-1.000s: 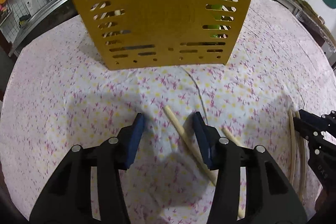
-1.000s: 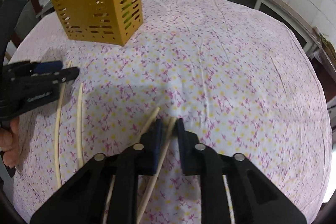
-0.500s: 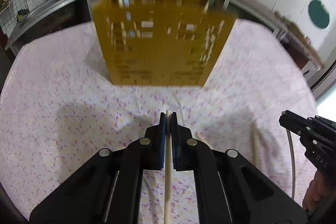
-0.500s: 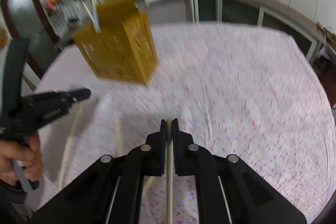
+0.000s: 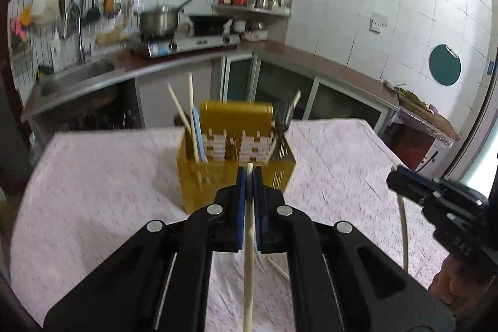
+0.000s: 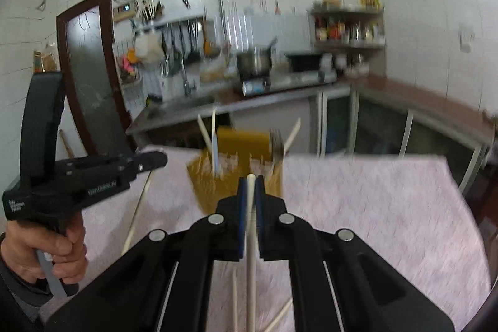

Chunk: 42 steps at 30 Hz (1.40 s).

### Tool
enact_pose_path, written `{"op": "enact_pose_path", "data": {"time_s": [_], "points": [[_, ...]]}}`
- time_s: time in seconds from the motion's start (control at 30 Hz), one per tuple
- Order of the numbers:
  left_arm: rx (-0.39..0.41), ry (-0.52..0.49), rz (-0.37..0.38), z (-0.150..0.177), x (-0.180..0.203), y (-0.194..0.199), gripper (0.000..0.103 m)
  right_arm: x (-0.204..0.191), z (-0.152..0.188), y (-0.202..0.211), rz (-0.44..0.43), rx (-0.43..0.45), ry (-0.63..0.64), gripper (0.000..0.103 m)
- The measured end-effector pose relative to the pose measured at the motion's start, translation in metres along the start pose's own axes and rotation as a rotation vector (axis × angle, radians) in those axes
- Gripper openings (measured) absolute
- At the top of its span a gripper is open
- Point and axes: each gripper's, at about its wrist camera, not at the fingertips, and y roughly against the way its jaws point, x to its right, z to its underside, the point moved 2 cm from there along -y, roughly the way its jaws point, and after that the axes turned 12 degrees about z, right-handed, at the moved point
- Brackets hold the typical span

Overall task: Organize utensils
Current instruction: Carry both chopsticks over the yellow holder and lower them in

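A yellow slotted utensil holder [image 5: 218, 173] [image 6: 236, 176] stands on the table and holds chopsticks, a blue handle and a fork. My left gripper [image 5: 248, 176] is shut on a pale chopstick [image 5: 249, 254], lifted above the cloth and facing the holder. My right gripper [image 6: 251, 181] is shut on another pale chopstick [image 6: 251, 269], also lifted and facing the holder. Each gripper shows in the other's view: the right one [image 5: 435, 201] with its chopstick hanging down, the left one [image 6: 93, 176] likewise.
The table has a pink flowered cloth [image 5: 93, 192]. Loose chopsticks [image 6: 280, 316] lie on it below the grippers. Behind the table are a counter with sink [image 5: 77, 73], stove and pot [image 5: 158, 21], and cabinets.
Both grippers closed on a chopstick each, lifted off the cloth and tilted up to level. The holder now appears farther off and lower in view.
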Motion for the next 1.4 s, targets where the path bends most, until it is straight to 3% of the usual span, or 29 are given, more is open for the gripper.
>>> {"op": "enact_pose_path", "data": {"time_s": [0.33, 0.57, 0.7, 0.87, 1.13, 1.4], "points": [[0.149, -0.086, -0.048, -0.079, -0.011, -0.008, 0.003, -0.008, -0.09, -0.043, 0.054, 0.184, -0.046, 0.006], [0.271, -0.043, -0.033, -0.134, -0.03, -0.041, 0.003, -0.039, -0.125, -0.092, 0.041, 0.297, 0.001, 0.006], [0.321, -0.012, -0.037, -0.16, -0.049, -0.066, 0.003, -0.047, -0.137, -0.121, 0.052, 0.318, -0.01, 0.006], [0.327, 0.004, -0.053, -0.163, -0.067, -0.098, 0.003, -0.05, -0.136, -0.152, 0.054, 0.326, -0.012, 0.006], [0.296, 0.023, -0.061, -0.138, -0.089, -0.136, 0.003, -0.044, -0.116, -0.175, 0.046, 0.31, -0.044, 0.006], [0.322, -0.004, -0.043, -0.152, -0.081, -0.126, 0.003, -0.051, -0.121, -0.167, 0.038, 0.335, -0.012, 0.006]]}}
